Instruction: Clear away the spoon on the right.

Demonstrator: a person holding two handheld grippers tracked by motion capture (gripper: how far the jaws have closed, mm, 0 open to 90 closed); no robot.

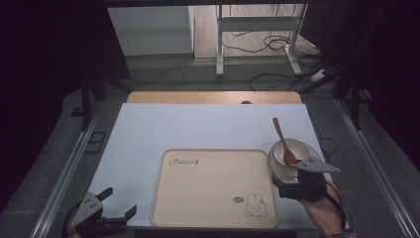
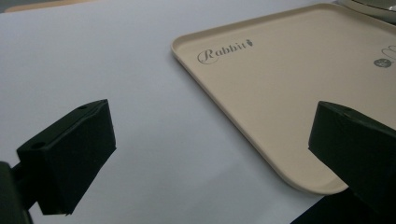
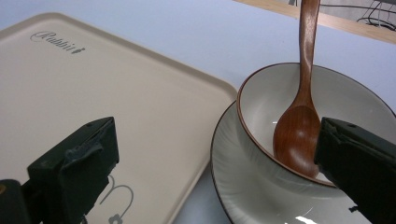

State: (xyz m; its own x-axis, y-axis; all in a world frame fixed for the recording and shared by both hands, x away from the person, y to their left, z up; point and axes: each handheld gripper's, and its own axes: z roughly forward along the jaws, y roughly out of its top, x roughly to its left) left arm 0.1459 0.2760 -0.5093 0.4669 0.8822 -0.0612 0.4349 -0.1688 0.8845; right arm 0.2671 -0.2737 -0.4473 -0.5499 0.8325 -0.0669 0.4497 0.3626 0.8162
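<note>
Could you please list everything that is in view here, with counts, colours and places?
Table: one, white top, wooden far edge.
Tray: one, beige, rabbit print, centre near edge.
Plate: one, pale, dark rim, right of tray.
Bowl: one, pale, brown rim, on plate.
Spoon: one, brown wood, in bowl, handle pointing away.
Left gripper: black, open, near left corner.
Right gripper: black, open, at plate.

- A cream square tray [image 1: 198,198] with rounded corners is lying flat on the white table, showing a "Rabbit" script and a rabbit drawing.
- A white bowl [image 1: 297,148] with a dark rim is sitting on a plate [image 3: 243,186] just beside the tray's right edge.
- A brown wooden spoon [image 1: 283,144] is resting in the bowl, its handle leaning over the far rim.
</note>
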